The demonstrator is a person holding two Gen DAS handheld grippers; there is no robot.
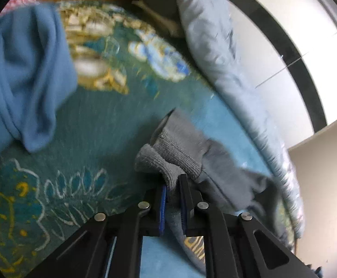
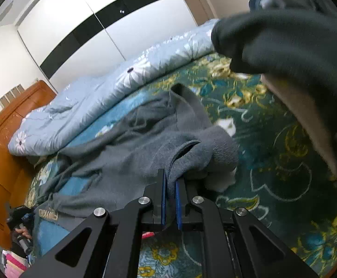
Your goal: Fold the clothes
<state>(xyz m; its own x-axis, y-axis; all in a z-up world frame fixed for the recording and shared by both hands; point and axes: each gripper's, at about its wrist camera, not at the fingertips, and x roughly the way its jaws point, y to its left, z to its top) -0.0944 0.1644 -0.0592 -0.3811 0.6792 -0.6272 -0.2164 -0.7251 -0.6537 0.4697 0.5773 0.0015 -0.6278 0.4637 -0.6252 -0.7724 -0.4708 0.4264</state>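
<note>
A grey fleece sweatshirt (image 2: 122, 153) lies crumpled on a green flowered bedspread (image 2: 272, 162). In the left wrist view my left gripper (image 1: 173, 185) is shut on the sweatshirt's ribbed cuff (image 1: 180, 148), and the grey sleeve (image 1: 233, 176) trails off to the right. My right gripper (image 2: 170, 179) is shut on a fold of the same grey garment, whose yellow lettering (image 2: 49, 214) shows at lower left. The fabric hangs slack between both grips.
A blue garment (image 1: 25, 74) lies bunched at the left of the bedspread (image 1: 94, 125). A pale blue flowered quilt (image 2: 103, 97) runs along the far side of the bed. Dark clothing (image 2: 295, 53) fills the upper right. A wooden headboard (image 2: 4, 143) stands at left.
</note>
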